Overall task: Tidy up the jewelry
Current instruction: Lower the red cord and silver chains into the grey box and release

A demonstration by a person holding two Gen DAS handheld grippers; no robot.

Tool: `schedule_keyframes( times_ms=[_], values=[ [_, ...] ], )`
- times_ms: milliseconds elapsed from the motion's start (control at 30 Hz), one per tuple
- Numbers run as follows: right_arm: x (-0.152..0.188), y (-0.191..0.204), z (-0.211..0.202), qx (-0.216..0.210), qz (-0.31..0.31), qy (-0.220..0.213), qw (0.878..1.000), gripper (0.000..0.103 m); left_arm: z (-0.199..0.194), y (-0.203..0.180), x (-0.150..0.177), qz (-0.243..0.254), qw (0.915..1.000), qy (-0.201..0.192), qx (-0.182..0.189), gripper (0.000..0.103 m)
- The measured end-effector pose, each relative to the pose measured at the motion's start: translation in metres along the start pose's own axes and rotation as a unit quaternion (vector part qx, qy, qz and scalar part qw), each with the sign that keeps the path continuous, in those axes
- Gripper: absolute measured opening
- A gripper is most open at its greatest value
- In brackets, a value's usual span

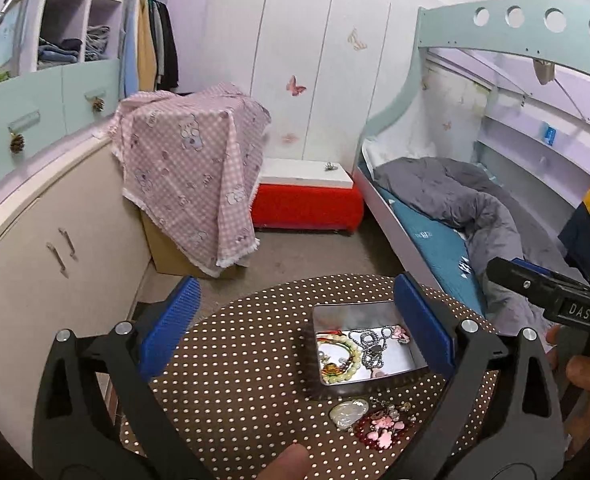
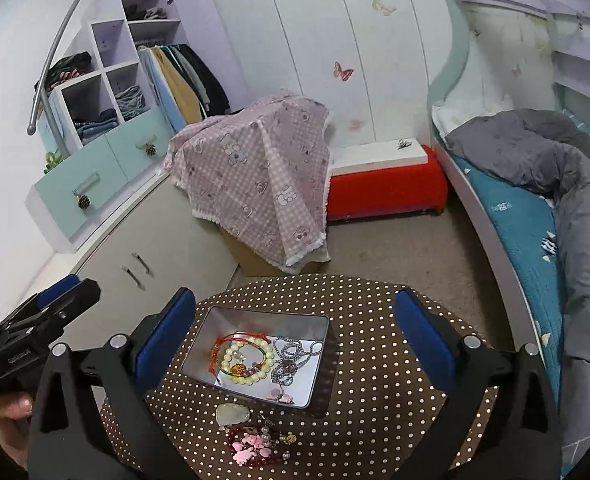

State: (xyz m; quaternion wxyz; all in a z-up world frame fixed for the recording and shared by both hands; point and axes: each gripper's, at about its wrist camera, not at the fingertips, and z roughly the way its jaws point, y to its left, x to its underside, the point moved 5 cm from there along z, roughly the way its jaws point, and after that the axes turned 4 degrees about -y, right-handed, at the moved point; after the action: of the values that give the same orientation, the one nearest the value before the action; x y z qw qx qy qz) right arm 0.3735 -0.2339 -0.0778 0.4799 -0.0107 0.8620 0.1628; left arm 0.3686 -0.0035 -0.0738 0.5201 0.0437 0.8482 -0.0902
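A shiny metal tin (image 1: 351, 316) (image 2: 255, 320) stands open on a round brown dotted table (image 1: 247, 360) (image 2: 375, 360). Inside lie a pale bead bracelet (image 1: 357, 356) (image 2: 269, 354), red cords and a silver chain (image 1: 371, 344) (image 2: 291, 356). In front of the tin, on the cloth, rest a pale jade pendant (image 1: 349, 410) (image 2: 233, 414) and a dark red bead string with pink charms (image 1: 383, 428) (image 2: 251, 446). My left gripper (image 1: 295, 292) hovers open over the table, with nothing between its pads. My right gripper (image 2: 295, 300) is likewise open and holds nothing.
A bed with a grey quilt (image 1: 475, 208) runs along the right. A red bench (image 1: 307, 204) and a box under pink checked cloth (image 1: 191, 160) stand beyond the table. A cream cabinet (image 1: 55, 248) is on the left.
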Motion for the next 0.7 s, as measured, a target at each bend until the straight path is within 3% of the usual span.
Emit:
schedule_keyframes(
  times_ms=[433, 700],
  values=[
    [0.002, 0.028, -0.062, 0.066, -0.025, -0.050, 0.996, 0.096, -0.059, 0.011, 0.005, 0.021, 0.9984, -0.052, -0.010, 0.095],
    [0.012, 0.043, -0.097, 0.076, -0.035, -0.073, 0.994, 0.096, -0.095, 0.010, 0.016, 0.017, 0.9974, -0.068, -0.017, 0.095]
  ],
)
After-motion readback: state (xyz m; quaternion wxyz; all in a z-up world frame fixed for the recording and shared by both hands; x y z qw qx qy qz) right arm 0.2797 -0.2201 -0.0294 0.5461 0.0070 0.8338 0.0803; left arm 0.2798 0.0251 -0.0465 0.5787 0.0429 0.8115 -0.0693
